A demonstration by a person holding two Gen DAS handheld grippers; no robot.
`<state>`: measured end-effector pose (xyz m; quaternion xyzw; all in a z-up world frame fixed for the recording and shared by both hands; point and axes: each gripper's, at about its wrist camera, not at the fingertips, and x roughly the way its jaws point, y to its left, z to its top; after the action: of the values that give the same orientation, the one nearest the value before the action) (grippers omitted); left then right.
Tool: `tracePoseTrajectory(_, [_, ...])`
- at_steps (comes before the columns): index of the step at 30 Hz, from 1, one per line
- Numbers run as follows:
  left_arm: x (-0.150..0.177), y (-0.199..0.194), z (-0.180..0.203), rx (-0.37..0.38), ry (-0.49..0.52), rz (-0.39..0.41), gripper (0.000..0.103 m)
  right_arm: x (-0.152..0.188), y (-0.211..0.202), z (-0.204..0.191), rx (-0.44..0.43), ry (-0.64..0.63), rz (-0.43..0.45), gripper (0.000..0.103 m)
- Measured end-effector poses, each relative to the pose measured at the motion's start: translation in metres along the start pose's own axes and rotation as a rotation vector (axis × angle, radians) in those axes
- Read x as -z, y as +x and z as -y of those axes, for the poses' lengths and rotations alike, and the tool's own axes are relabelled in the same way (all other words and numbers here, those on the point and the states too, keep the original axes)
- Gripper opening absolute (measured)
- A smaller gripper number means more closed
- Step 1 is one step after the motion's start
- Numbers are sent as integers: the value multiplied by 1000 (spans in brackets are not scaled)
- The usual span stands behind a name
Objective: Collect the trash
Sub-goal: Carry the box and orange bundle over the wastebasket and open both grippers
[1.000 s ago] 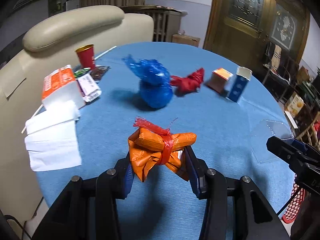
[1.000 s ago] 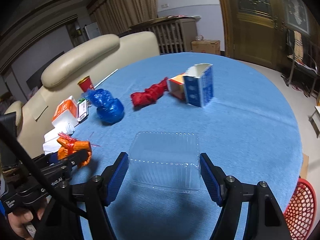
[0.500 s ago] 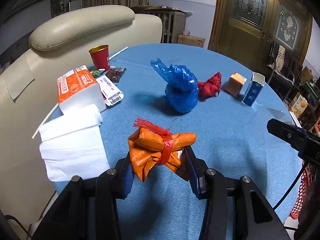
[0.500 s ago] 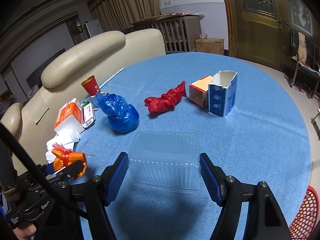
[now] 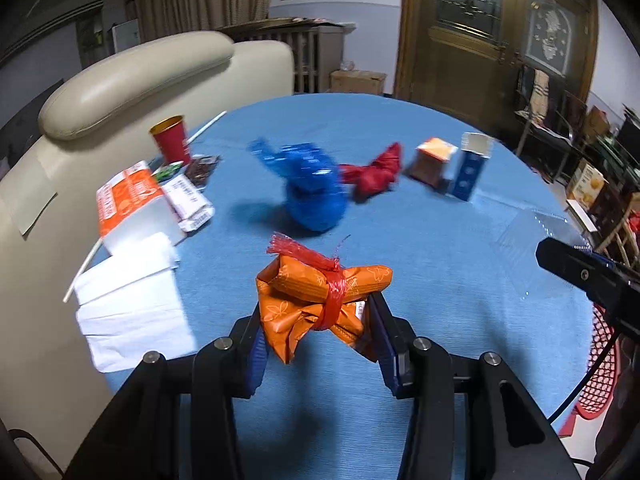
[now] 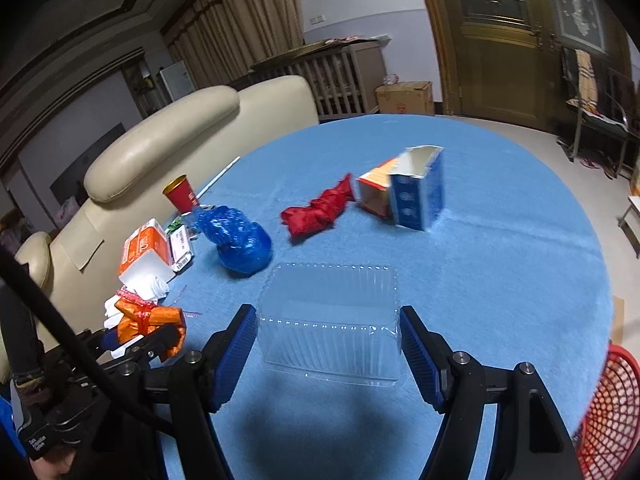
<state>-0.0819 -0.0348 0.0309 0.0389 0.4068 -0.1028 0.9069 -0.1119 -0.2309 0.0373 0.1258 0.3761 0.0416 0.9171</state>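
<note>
Blue cloth covered the round tabletop point(image 6: 500, 264). My left gripper point(image 5: 320, 340) had its jaws clamped on the orange wrapper point(image 5: 320, 296), my right gripper point(image 6: 328, 344) on the clear container point(image 6: 332, 320); I judged both needed carrying to the red basket point(image 6: 608, 412).

"HERE" printed sideways on a white patch of the orange wrapper bundle point(image 5: 320, 300) near the camera, partly legible white lettering on the left gripper's black body at the near left point(image 6: 38, 442), other package print blurred
</note>
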Motion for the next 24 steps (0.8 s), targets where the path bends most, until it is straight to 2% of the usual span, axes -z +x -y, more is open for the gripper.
tracePoseTrajectory(6, [6, 5, 72, 99, 74, -2, 48, 23, -39, 55, 81, 42, 24, 74])
tracePoseTrajectory(15, [10, 4, 186, 242, 257, -18, 48, 68, -105, 174, 237, 246, 74, 74])
tracePoseTrajectory(19, [14, 2, 225, 289, 321, -25, 48, 89, -119, 220, 306, 317, 61, 74])
tracePoseTrajectory(24, [23, -4, 265, 331, 396, -29, 47, 106, -130, 258, 370, 358, 45, 74])
